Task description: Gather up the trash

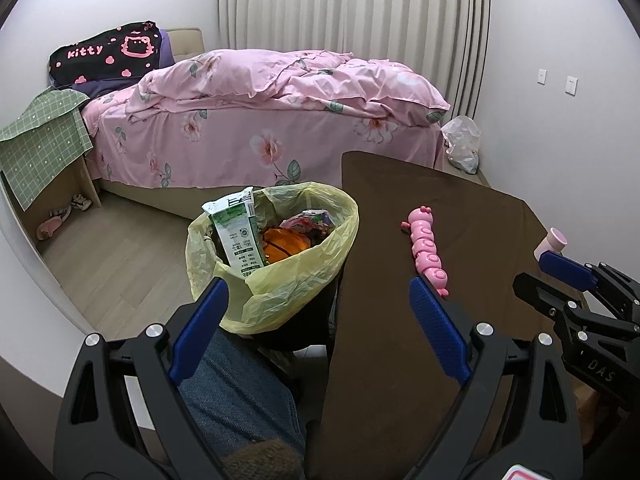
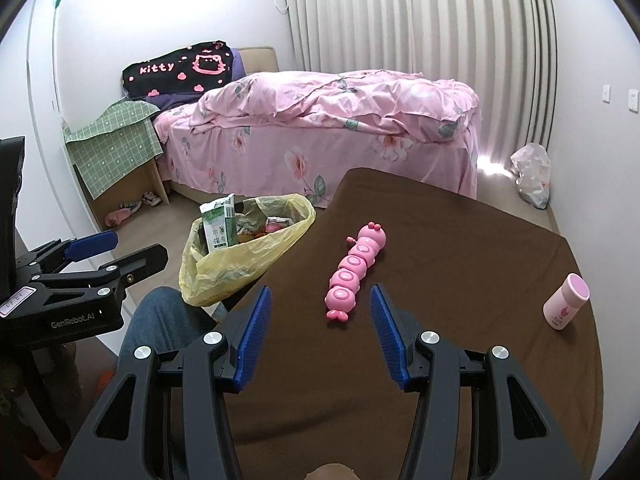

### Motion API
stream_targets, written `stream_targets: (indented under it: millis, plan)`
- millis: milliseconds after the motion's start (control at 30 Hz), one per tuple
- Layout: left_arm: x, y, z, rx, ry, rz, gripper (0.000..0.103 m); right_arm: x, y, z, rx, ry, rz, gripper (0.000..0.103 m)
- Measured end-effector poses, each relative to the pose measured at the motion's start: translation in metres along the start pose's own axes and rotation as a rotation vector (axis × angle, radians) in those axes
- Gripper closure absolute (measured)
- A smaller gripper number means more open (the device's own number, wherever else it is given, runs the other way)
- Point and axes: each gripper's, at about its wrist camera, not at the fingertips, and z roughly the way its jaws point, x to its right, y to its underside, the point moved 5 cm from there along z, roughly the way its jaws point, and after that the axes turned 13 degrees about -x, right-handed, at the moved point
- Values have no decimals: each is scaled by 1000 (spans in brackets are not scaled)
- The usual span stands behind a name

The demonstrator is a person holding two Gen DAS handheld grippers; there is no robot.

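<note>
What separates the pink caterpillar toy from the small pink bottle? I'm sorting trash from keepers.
The caterpillar toy lies flat, long and segmented; the bottle stands upright, short and smooth. The toy sits mid-table just ahead of the right tool; the bottle stands off near the right edge. Both are pink and rest on the brown tablecloth.

Toy caterpillar [image 2: 356, 272] on table [image 2: 460, 248], bin [image 2: 240, 256] left of it.

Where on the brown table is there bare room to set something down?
Free: the brown cloth-covered table between the pink caterpillar toy and the pink-capped white bottle, and its far end toward the bed. Crowded: the full yellow-lined trash bin at its left edge.
</note>
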Motion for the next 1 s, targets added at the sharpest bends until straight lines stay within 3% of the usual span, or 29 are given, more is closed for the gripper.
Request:
stream_targets:
  millis: [1000]
  plan:
    - [-1,-4,-1,5,1,0,16,-3,0,2,1,0,-4,55]
